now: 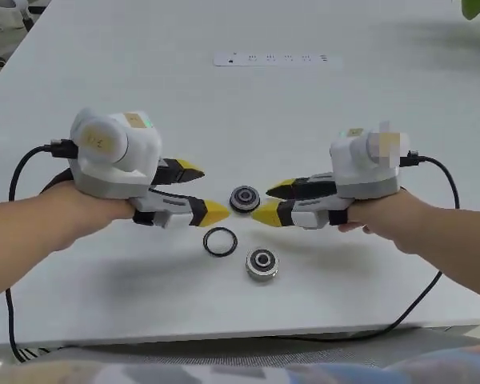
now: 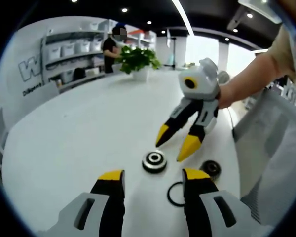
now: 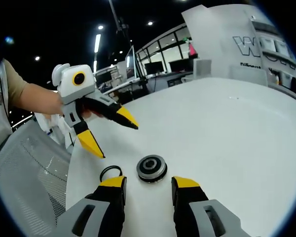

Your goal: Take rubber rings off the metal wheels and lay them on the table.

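A metal wheel with a dark rim lies flat on the white table, between the tips of both grippers. My left gripper comes in from the left and is open, holding nothing. My right gripper faces it from the right, also open with nothing in it. A loose black rubber ring lies nearer me, and a second wheel with a silvery rim sits beside it. In the left gripper view the wheel lies just ahead of my left gripper. In the right gripper view the wheel lies just past my right gripper.
A white power strip lies at the far middle of the table. A potted plant stands at one table end, with a person by the shelves behind it. Black cables trail from both grippers over the front edge.
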